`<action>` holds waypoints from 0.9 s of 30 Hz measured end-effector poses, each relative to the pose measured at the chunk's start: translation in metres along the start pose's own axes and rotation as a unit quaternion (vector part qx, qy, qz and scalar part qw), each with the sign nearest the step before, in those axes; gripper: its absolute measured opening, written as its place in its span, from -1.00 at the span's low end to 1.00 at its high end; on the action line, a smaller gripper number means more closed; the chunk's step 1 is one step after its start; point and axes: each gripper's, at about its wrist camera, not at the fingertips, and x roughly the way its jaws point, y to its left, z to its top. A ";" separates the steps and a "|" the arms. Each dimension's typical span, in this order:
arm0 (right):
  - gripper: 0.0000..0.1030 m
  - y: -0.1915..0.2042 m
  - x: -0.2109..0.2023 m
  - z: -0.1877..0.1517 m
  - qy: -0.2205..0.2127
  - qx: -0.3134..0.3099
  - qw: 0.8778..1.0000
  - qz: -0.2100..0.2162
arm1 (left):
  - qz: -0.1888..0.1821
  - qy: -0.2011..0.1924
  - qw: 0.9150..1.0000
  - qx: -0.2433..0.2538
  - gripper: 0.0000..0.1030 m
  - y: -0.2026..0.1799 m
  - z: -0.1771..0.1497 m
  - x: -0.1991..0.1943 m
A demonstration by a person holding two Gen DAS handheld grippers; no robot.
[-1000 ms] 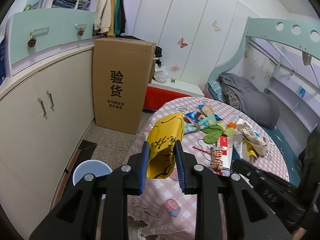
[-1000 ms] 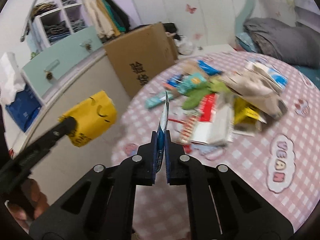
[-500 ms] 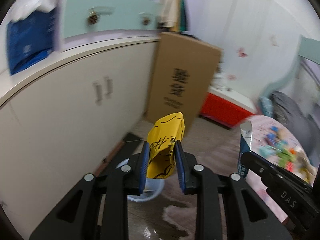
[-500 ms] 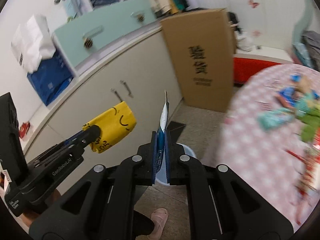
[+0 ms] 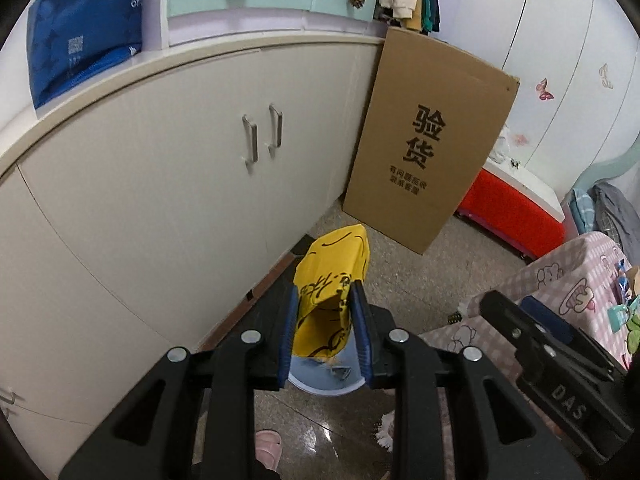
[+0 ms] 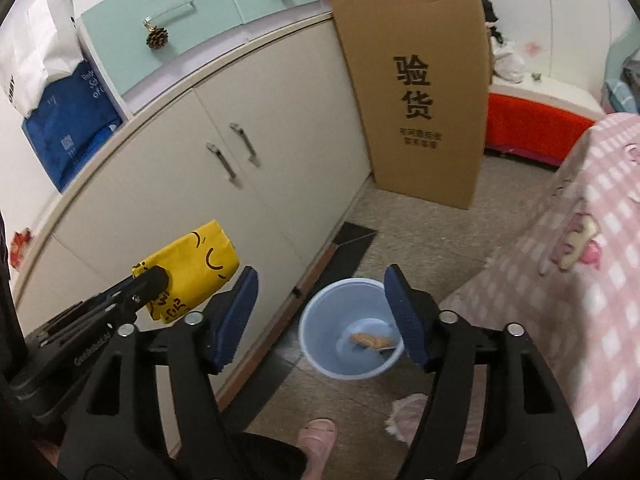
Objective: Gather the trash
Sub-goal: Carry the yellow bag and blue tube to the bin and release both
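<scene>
My left gripper (image 5: 323, 320) is shut on a yellow snack wrapper (image 5: 330, 280) and holds it above a pale blue bin (image 5: 320, 376) on the floor. The right wrist view shows that wrapper (image 6: 192, 272) to the left of the bin (image 6: 344, 328). My right gripper (image 6: 326, 316) is open and empty, spread over the bin. A piece of trash (image 6: 372, 340) lies inside the bin.
A beige cabinet (image 6: 224, 184) runs along the left. A tall cardboard box (image 6: 420, 92) leans against it. A pink checked tablecloth (image 6: 580, 280) hangs at the right. A red and white box (image 5: 516, 204) stands behind. A pink slipper (image 6: 318, 432) is near the bin.
Both grippers have swung from the table to over the bin. My right gripper has opened and the thin packet it held is gone from it. The left still holds the yellow wrapper.
</scene>
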 end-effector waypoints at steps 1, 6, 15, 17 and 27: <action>0.36 -0.002 -0.004 -0.001 -0.003 -0.001 1.000 -0.007 | -0.001 0.001 1.000 0.001 -0.50 -0.001 0.001 0.001; 0.42 -0.004 -0.016 0.000 -0.019 -0.005 1.000 -0.024 | -0.002 0.002 1.000 0.006 -0.49 -0.009 -0.002 0.002; 0.49 -0.014 -0.038 0.006 -0.055 0.008 0.998 -0.026 | -0.010 -0.007 1.000 0.012 -0.48 -0.023 0.005 0.002; 0.50 -0.018 -0.046 0.009 -0.071 0.016 0.997 -0.026 | -0.012 -0.009 1.000 0.012 -0.48 -0.027 0.007 0.004; 0.51 -0.032 -0.048 0.006 -0.075 0.037 0.996 -0.026 | 0.023 -0.040 0.999 0.001 -0.39 -0.042 0.031 0.031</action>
